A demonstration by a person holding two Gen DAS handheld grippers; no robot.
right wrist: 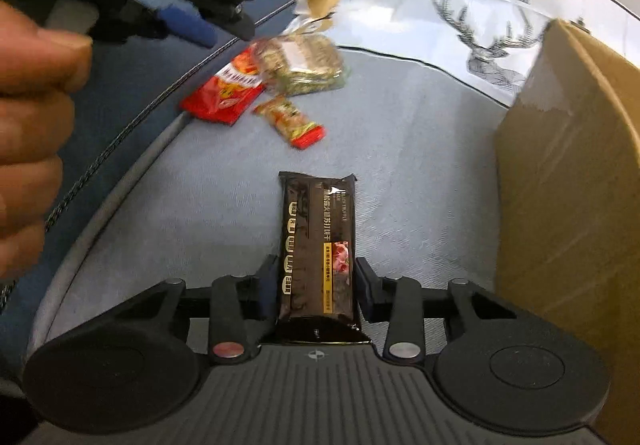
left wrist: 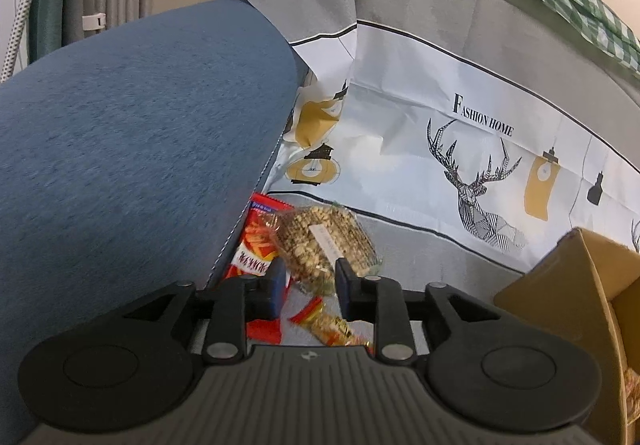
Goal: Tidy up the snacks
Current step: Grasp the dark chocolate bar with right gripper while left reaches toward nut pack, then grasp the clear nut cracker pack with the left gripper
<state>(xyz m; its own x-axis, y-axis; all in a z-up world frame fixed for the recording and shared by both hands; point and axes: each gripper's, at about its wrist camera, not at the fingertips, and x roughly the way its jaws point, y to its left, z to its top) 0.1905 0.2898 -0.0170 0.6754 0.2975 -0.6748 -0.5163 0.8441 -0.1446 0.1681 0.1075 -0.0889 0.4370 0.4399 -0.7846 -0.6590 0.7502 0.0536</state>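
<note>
Right tongs [right wrist: 316, 285]: closed on dark brown snack bar [right wrist: 316, 245], one finger at each long side of its near half. Bar's long axis running straight away from the tongs, far end pointing toward the loose snacks; whether lifted off the grey cushion [right wrist: 400, 165] or resting on it, cannot tell.

Cardboard box [right wrist: 560, 165]: just to the right of the held bar, open top partly seen in the left wrist view. Judged the likely destination; a short sideways carry to the right from the right tongs.

Left tongs [left wrist: 310, 285]: open to a middling width, gripping nothing, hovering above the far-left cluster. Clear bag of nut brittle [left wrist: 324, 241] directly ahead between the fingertips, slightly beyond them.

Remaining loose items: red packet [left wrist: 252, 249] to the left, against the blue cushion [left wrist: 120, 145] and partly under the brittle bag; small red-and-yellow packet [right wrist: 292, 121] nearer, just beside both.

Assignment, as judged: left tongs far nearer the cluster, brittle bag next; right tongs nearer the box.

Backdrop: deer-print cloth [left wrist: 460, 165] behind.
</note>
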